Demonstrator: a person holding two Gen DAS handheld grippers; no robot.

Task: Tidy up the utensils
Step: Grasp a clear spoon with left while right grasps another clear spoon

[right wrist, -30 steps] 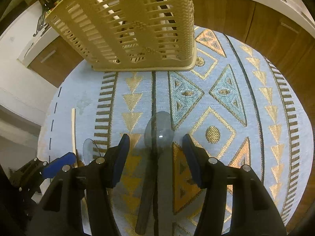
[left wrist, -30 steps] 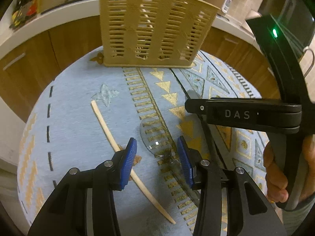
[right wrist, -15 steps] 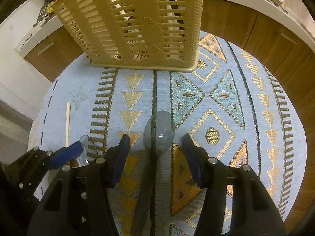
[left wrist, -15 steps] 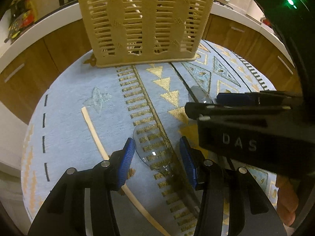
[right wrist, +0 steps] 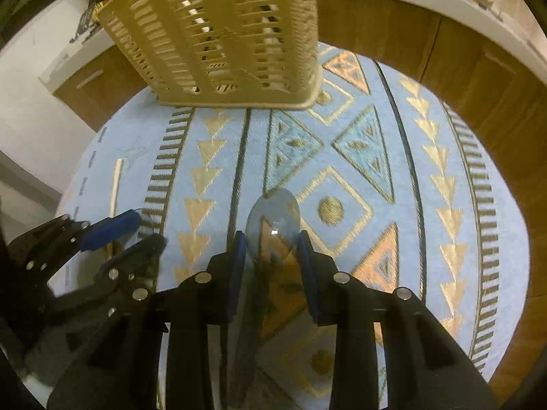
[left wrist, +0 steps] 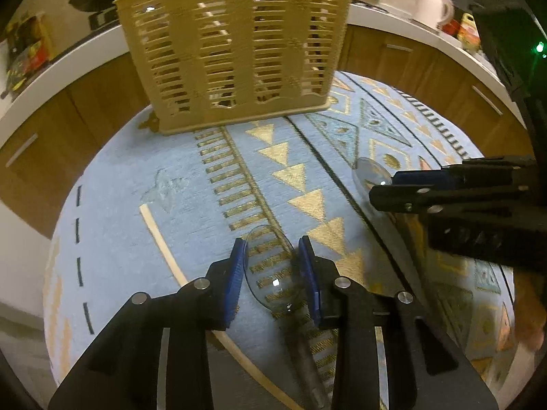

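Two clear plastic spoons lie on the patterned blue cloth. My left gripper (left wrist: 271, 249) has its jaws narrowed around the bowl of one spoon (left wrist: 270, 270), pads at or close to its edges. My right gripper (right wrist: 271, 242) has its jaws narrowed around the bowl of the other spoon (right wrist: 273, 212); that spoon also shows in the left wrist view (left wrist: 371, 174). A pale wooden chopstick (left wrist: 164, 239) lies left of the left gripper. The tan slotted utensil basket (left wrist: 236, 51) stands upright at the far side of the cloth; it also shows in the right wrist view (right wrist: 222, 34).
The round table with the blue cloth (right wrist: 444, 205) is ringed by wooden cabinets (left wrist: 68, 112) and a white countertop (left wrist: 51, 68) with kitchen items. The two grippers sit close side by side, the left gripper (right wrist: 112, 232) just left of the right one.
Both grippers have come down and forward onto their spoons, and both pairs of jaws have narrowed around the spoon bowls. The basket looks nearer.
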